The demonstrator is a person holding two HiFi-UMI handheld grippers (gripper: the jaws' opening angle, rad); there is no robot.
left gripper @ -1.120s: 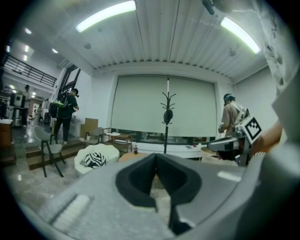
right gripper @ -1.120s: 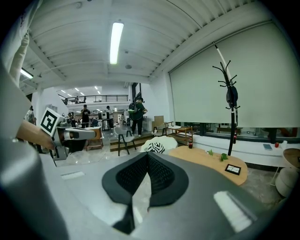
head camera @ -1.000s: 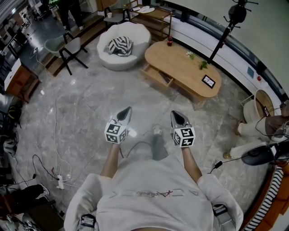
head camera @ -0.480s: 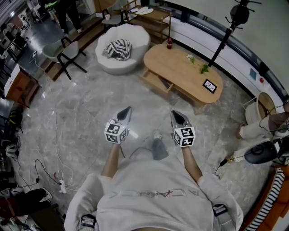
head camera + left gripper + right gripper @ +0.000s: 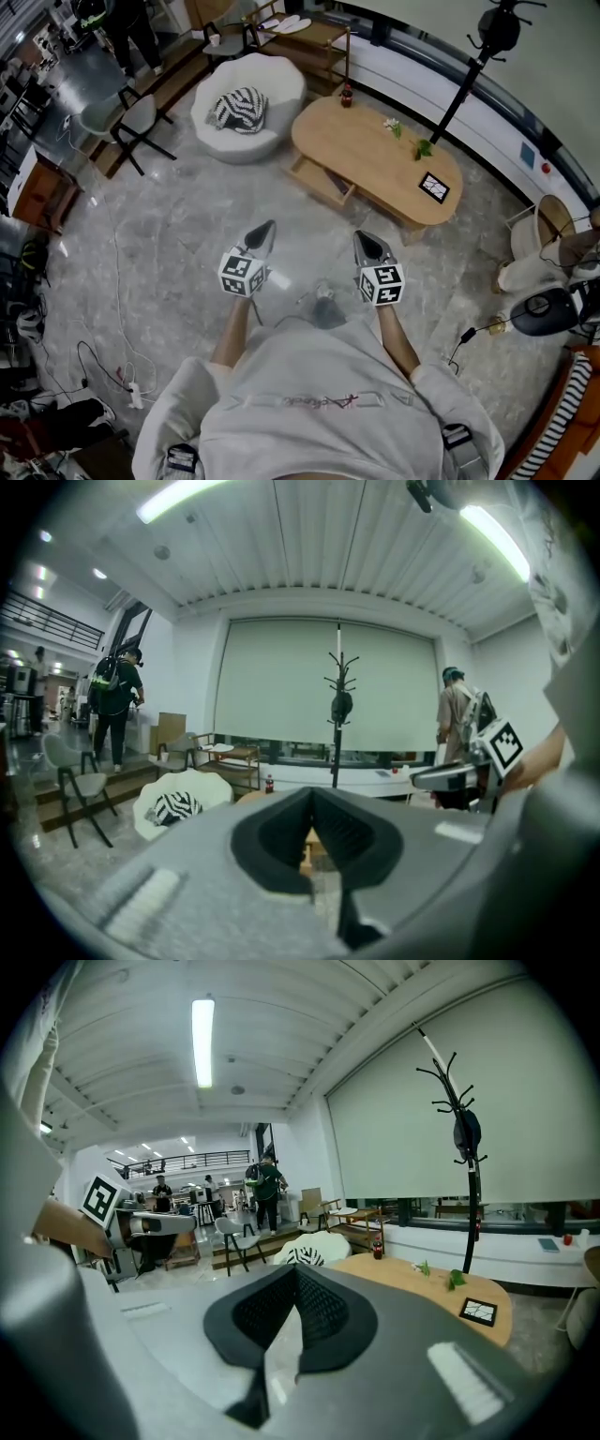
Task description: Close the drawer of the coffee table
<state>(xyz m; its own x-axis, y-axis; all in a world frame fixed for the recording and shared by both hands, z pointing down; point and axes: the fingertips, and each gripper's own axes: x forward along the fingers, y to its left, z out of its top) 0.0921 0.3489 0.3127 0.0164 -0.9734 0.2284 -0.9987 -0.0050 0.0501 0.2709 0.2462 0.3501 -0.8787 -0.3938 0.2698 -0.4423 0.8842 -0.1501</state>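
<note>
The oval wooden coffee table (image 5: 375,155) stands on the marble floor ahead of me, and its drawer (image 5: 322,180) sticks out open on the near left side. My left gripper (image 5: 264,230) and right gripper (image 5: 367,240) are held side by side at waist height, well short of the table. Both are shut with nothing in them. In the left gripper view the shut left gripper (image 5: 313,803) points toward the table. In the right gripper view the tabletop (image 5: 422,1283) lies beyond the shut right gripper (image 5: 296,1277).
A white armchair (image 5: 246,105) with a striped cushion stands left of the table. A bottle (image 5: 346,92), a small plant (image 5: 422,145) and a framed card (image 5: 432,187) are on the tabletop. A coat stand (image 5: 469,66) rises behind it. Cables (image 5: 112,309) trail on the left floor.
Both grippers have travelled forward together toward the coffee table, which now sits a little nearer and lower in the head view. Both grippers stay shut.
</note>
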